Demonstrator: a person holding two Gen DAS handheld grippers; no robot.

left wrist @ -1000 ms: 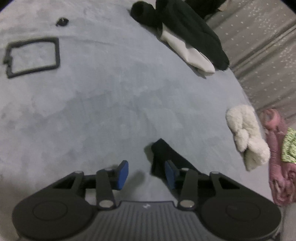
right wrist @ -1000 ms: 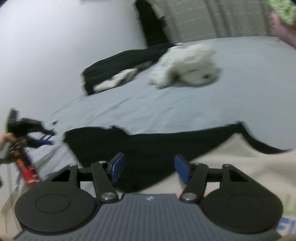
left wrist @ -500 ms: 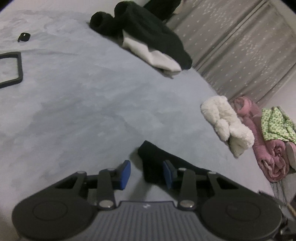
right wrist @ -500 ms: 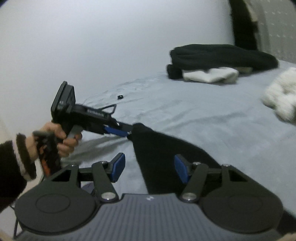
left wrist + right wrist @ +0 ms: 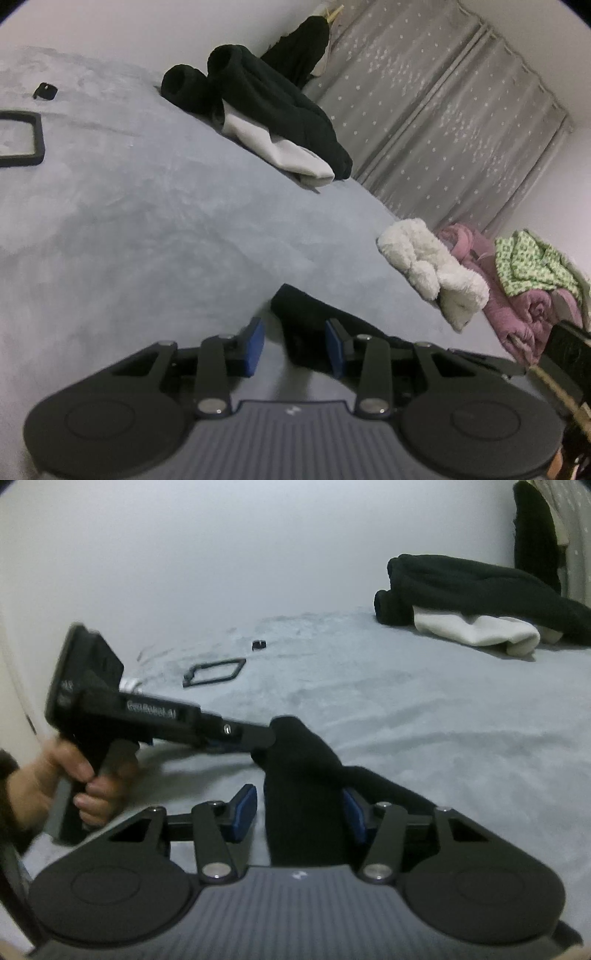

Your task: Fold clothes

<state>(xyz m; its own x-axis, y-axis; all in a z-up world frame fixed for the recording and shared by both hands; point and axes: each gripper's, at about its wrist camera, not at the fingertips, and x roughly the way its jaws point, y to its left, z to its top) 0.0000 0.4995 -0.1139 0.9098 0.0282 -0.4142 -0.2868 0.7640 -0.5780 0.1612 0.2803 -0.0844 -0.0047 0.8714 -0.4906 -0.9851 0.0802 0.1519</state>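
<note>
A black garment (image 5: 306, 314) lies on the grey-blue bed cover (image 5: 147, 221), one end raised. My left gripper (image 5: 294, 345) straddles that end: the cloth rests against the right pad, and a gap shows at the left pad. In the right wrist view the same garment (image 5: 303, 768) runs up between the jaws of my right gripper (image 5: 298, 812), which are closing. It touches the right pad and stands just clear of the left one. The left gripper (image 5: 258, 742), held by a hand (image 5: 74, 775), meets the garment's far tip.
A heap of black and white clothes (image 5: 266, 110) lies at the far side of the bed. A white fluffy garment (image 5: 428, 269), a pink one (image 5: 517, 314) and a green patterned one (image 5: 532, 266) sit at the right edge. A black frame (image 5: 214, 672) and a small black object (image 5: 259, 644) lie beyond.
My right gripper swung left along the black garment to its end near the left gripper, and its jaws narrowed around the cloth. The left gripper sank a little and rolled.
</note>
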